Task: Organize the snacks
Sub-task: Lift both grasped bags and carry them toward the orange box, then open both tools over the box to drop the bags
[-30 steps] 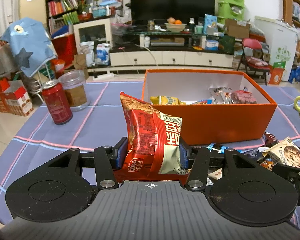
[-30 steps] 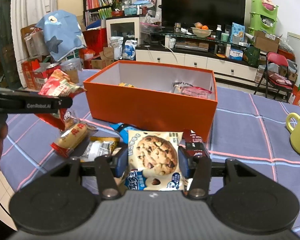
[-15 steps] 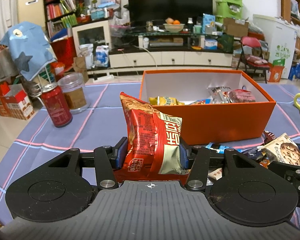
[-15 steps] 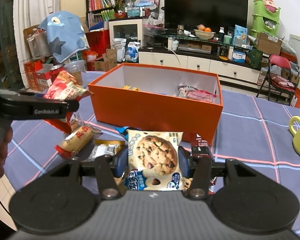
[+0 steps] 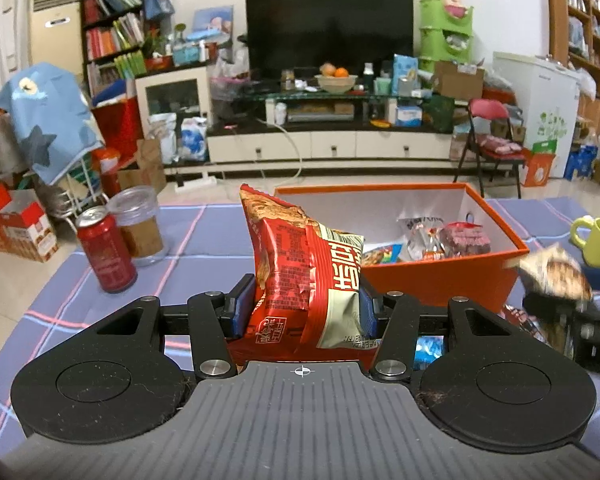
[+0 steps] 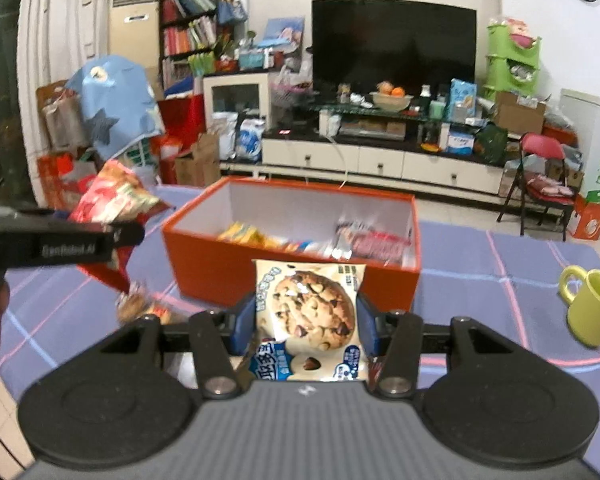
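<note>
My left gripper (image 5: 306, 308) is shut on a red chip bag (image 5: 300, 268), held above the table, left of the orange box (image 5: 440, 276). My right gripper (image 6: 306, 320) is shut on a cookie packet (image 6: 312, 312), held above the table in front of the orange box (image 6: 220, 272). The box holds several snack packets (image 5: 444, 236). In the right wrist view the left gripper (image 6: 52, 240) and its chip bag (image 6: 116, 196) show at the left. In the left wrist view the cookie packet (image 5: 556, 272) shows blurred at the right.
A red can (image 5: 106, 252) and a clear jar (image 5: 138, 226) stand at the left. A green mug (image 6: 592, 304) stands at the right. Loose snacks (image 6: 140, 308) lie on the blue checked tablecloth (image 6: 500, 280) in front of the box.
Both grippers have risen with their packets. The cookie packet has lifted off the table toward the box. The chip bag now sits higher relative to the box.
</note>
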A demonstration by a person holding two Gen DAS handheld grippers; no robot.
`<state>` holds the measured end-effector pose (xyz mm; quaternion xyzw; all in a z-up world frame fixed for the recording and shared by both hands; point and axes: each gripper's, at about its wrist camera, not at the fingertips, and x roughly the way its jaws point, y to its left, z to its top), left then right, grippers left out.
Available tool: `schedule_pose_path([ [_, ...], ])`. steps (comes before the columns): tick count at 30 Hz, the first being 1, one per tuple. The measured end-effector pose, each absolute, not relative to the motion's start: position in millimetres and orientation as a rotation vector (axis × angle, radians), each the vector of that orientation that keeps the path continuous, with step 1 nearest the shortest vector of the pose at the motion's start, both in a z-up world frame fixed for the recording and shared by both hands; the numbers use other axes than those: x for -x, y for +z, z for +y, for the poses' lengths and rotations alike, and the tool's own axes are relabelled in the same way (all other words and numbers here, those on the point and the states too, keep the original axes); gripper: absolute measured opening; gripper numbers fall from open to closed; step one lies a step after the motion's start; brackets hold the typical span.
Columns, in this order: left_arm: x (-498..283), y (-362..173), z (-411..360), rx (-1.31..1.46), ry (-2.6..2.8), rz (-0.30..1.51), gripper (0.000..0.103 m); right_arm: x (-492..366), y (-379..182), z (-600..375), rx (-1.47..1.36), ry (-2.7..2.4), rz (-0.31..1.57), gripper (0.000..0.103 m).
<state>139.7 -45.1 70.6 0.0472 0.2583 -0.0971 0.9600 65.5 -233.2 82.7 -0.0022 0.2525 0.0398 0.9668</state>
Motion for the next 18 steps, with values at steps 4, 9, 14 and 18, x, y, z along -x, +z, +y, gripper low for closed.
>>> schedule_pose_path([
  [4, -170, 71, -57, -0.058, -0.219, 0.558, 0.026, -93, 97, -241, -0.051, 0.046, 0.476, 0.052],
  [9, -212, 77, -66, -0.024, -0.232, 0.559, 0.026, -140, 110, -245, -0.092, 0.006, 0.433, 0.052],
  [14, -247, 75, -49, 0.003, -0.191, 0.555, 0.026, -178, 104, -249, -0.121, -0.009, 0.438, 0.052],
  [18, -263, 71, -39, 0.026, -0.167, 0.572, 0.026, -196, 93, -256, -0.137, -0.029, 0.465, 0.052],
])
